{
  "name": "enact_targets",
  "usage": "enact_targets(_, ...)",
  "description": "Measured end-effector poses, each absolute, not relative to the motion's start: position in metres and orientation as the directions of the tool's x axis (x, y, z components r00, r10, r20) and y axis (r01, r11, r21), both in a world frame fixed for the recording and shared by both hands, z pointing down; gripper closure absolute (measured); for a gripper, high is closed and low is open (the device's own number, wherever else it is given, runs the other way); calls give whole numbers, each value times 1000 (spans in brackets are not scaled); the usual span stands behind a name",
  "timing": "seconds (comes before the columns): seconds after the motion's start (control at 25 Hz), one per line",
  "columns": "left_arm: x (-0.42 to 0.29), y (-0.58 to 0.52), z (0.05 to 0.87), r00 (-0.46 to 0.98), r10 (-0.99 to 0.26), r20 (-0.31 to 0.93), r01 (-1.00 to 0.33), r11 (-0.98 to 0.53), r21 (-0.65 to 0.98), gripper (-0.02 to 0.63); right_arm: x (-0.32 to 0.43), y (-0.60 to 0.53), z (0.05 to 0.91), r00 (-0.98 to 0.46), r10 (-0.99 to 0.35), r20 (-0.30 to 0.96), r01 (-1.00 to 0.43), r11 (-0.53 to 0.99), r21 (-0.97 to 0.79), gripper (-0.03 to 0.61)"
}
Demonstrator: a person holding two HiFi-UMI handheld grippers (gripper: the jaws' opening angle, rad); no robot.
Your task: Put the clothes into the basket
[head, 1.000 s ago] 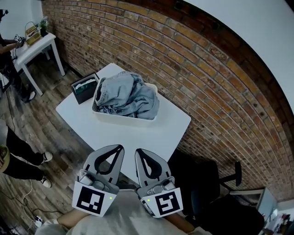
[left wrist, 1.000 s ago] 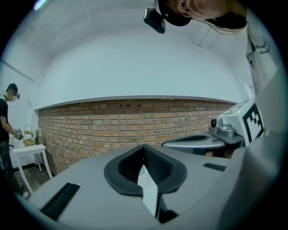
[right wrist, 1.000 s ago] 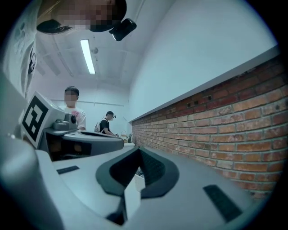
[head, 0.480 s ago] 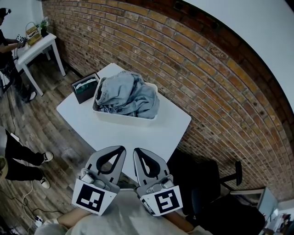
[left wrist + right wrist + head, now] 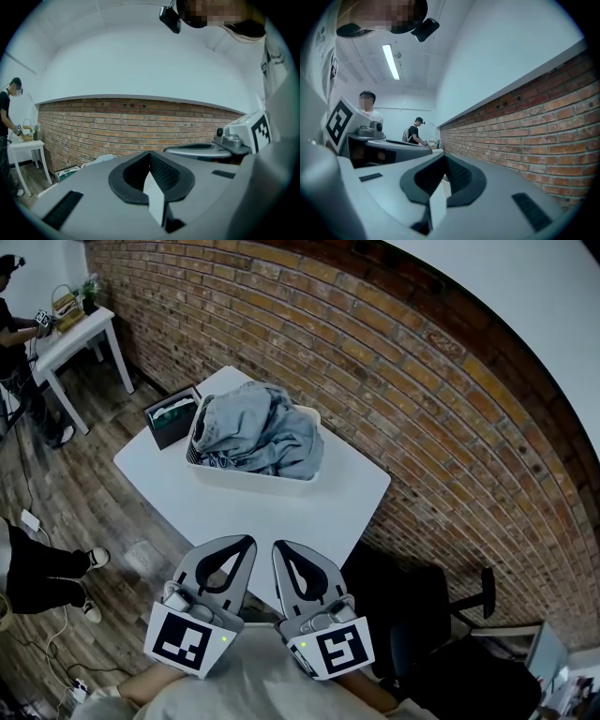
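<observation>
**Q:** Grippers, count?
**A:** Two, both yours, bottom centre: left gripper and right gripper, side by side, each clenched on nothing.

**Q:** Task items?
**A:** One white basket, upper centre. One heap of pale denim clothes lies inside it, piled above the rim; I can't count the pieces.

**Q:** Other stock?
**A:** One dark box, just left of the basket.

**Q:** Surface, room?
**A:** One white table bears both. One smaller white table, upper left; one black chair, lower right; brick wall; plank floor.
</observation>
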State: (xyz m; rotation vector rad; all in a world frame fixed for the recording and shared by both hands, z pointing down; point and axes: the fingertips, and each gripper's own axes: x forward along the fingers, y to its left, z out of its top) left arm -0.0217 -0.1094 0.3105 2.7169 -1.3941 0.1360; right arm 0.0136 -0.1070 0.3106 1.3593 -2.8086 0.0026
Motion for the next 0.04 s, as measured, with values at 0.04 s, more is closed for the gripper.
enact_targets(0.04, -21, -110, 310, 581, -806, 116, -813, -580, 41, 606, 14, -108, 310, -621, -784, 17, -784, 621, 11, 574)
